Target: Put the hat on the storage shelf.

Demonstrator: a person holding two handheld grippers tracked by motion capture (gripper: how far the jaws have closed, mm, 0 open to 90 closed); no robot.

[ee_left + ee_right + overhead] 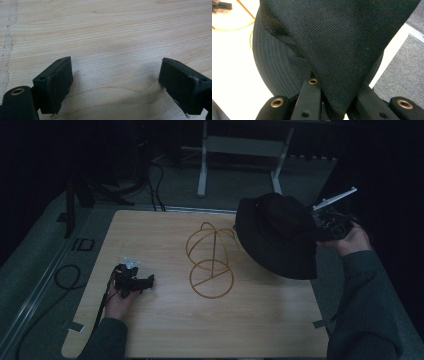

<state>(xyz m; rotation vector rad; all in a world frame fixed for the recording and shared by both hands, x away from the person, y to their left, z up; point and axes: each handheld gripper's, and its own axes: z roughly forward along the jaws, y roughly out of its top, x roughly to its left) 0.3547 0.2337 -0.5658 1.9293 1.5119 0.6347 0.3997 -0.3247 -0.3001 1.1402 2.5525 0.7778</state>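
The right gripper (320,231) holds a black bucket hat (278,236) by its brim — its fingers (310,100) are pinched on the fabric, and the hat hangs tilted over the right side of the desk (165,330). Just left of the hat stands an orange wire hat stand (210,260), a domed cage on a ring base, upright near the desk's middle. So the stand lies to the left of the held hat, near its brim; the likely move is to carry the hat leftward and lower it over the dome. The left gripper (142,282) rests low on the desk, well apart from the stand, its fingers (56,85) spread wide on nothing. No brand or writing can be read anywhere.
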